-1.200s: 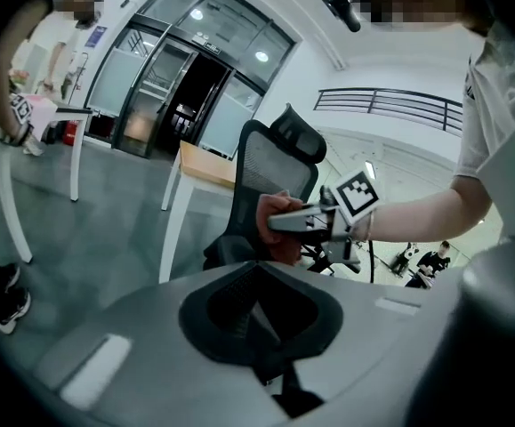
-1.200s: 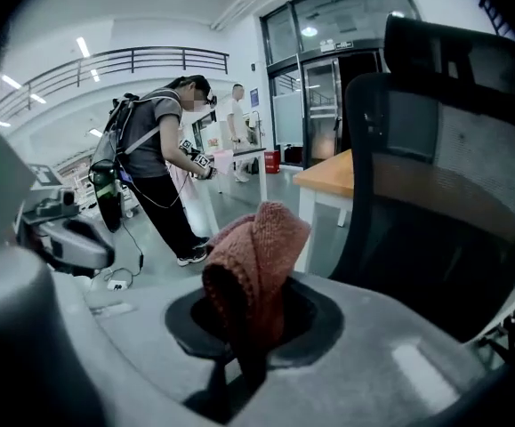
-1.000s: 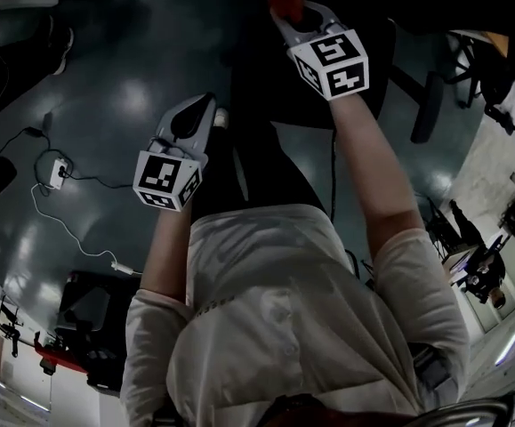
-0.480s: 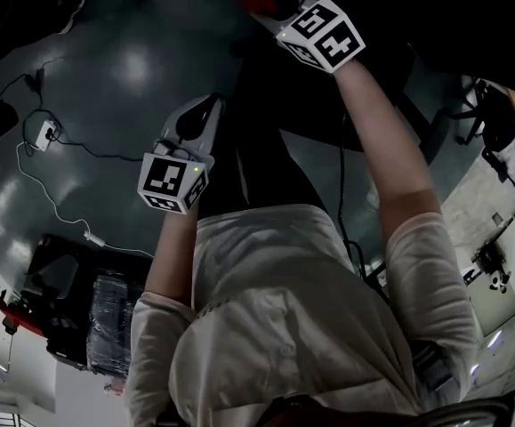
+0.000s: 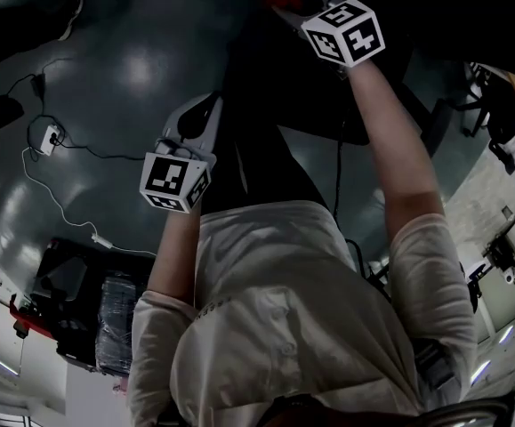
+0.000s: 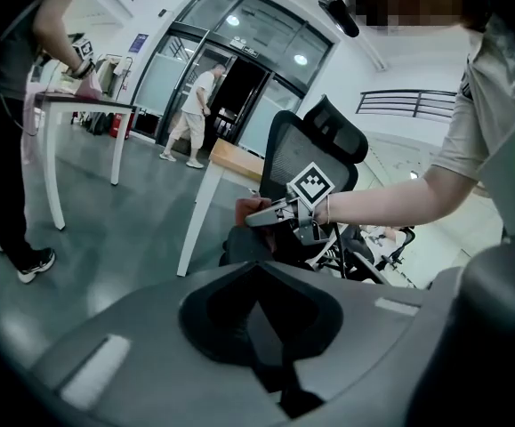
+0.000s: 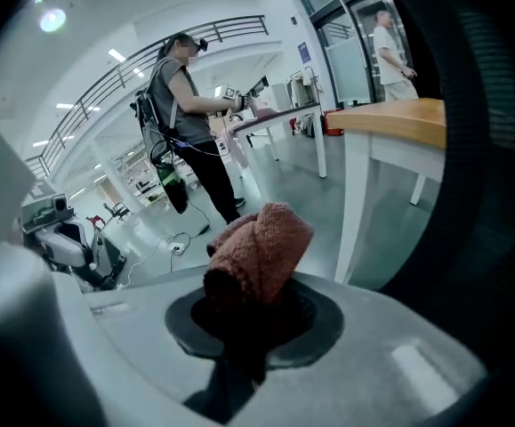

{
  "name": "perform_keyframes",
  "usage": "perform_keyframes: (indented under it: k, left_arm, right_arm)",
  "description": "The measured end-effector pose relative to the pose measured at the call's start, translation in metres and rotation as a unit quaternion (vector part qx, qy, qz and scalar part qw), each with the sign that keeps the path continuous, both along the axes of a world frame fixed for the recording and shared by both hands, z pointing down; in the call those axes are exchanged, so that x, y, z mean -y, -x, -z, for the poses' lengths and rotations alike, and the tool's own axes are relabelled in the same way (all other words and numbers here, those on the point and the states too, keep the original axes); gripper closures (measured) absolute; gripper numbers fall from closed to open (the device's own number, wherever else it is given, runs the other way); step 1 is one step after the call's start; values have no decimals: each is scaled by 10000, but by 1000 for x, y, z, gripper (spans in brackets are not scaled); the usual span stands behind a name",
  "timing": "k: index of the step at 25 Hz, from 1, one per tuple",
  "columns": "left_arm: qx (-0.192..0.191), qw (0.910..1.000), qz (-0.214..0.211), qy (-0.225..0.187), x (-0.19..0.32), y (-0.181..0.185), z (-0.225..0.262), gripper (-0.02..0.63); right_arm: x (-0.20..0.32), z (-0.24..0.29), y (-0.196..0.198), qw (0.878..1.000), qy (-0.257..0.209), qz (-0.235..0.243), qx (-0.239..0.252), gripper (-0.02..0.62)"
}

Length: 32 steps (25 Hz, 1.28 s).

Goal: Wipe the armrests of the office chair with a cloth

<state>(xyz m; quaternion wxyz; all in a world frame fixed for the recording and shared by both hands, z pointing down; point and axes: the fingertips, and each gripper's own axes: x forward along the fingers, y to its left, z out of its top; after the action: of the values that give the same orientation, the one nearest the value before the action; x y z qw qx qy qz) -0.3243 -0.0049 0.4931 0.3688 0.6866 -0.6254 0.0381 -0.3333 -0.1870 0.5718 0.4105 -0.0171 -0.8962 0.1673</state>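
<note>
Clamping right tongs [image 7: 250,323] hold nubby, rolled cloth [image 7: 261,243].

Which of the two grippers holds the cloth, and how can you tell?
The right gripper: a reddish-brown cloth is clamped between its jaws and bunches up beyond them. The left gripper has its jaws together on nothing.

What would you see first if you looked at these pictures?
The rusty-red cloth, bunched up between the right gripper's jaws, stands out against all the grey. Next come the black-and-white marker cube on that gripper, at the top of the head view, and the black office chair behind it in the left gripper view.
</note>
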Motion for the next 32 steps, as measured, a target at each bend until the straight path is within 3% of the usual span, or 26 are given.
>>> perform_keyframes:
  k: [8,14,19,32]
  left_arm:
    - [-1,9996,-289,-31,4,-9,-2,589]
    - [-75,9979,-619,-168,11,-7,4,589]
    - [-127,9934,-1119,-226,6,-5,6,589]
    - [-178,9778,-2069,-267,-40,16,0,589]
  right_arm:
    - [1,2,-37,9971,110,-739,116,549]
    - [-30,5,-57,9916,528,-1178,88,549]
    - [-69,7,-61,9916,355,-1246,25,549]
    - [-144,3,-85,9715,25,-2358,-222,549]
